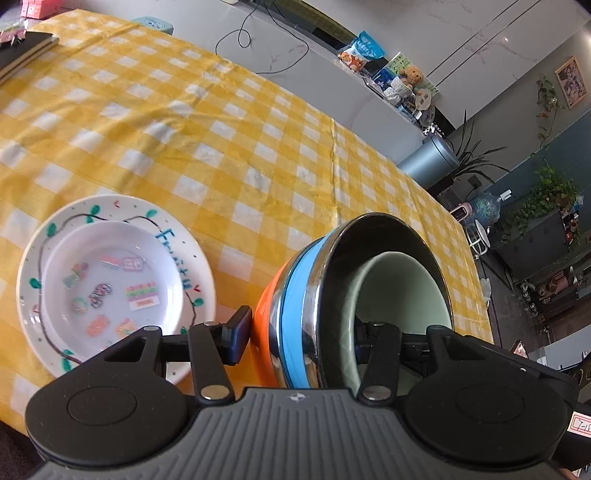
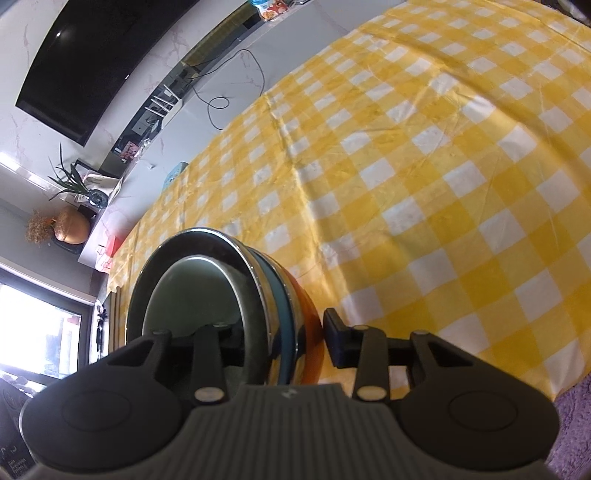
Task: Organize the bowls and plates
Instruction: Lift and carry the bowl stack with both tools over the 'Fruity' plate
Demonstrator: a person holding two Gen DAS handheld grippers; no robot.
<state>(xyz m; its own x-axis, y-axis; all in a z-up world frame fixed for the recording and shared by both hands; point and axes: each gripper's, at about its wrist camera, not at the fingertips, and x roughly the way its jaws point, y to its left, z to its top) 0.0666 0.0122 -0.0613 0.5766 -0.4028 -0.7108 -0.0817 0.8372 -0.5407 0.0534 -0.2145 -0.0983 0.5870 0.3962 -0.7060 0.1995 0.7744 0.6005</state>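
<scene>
A nested stack of bowls (image 1: 303,295) is held between both grippers above the yellow checked tablecloth (image 1: 221,129): an orange bowl outermost, then a blue-banded steel bowl, with a pale green bowl (image 1: 399,291) inside. My left gripper (image 1: 299,332) is shut on the stack's rim, one finger outside and one inside. My right gripper (image 2: 280,332) is shut on the rim of the same stack (image 2: 258,295) from the opposite side. A white plate with "Fruity" lettering (image 1: 195,273) lies at the left on the cloth, with a smaller white sticker-patterned plate (image 1: 110,277) on it.
A dark notebook (image 1: 26,48) and a teal box (image 1: 155,24) lie at the table's far edge. Beyond the table are a grey counter with snack bags and a teddy bear (image 1: 410,77), cables, plants and a TV (image 2: 92,55). The tablecloth (image 2: 424,166) stretches right.
</scene>
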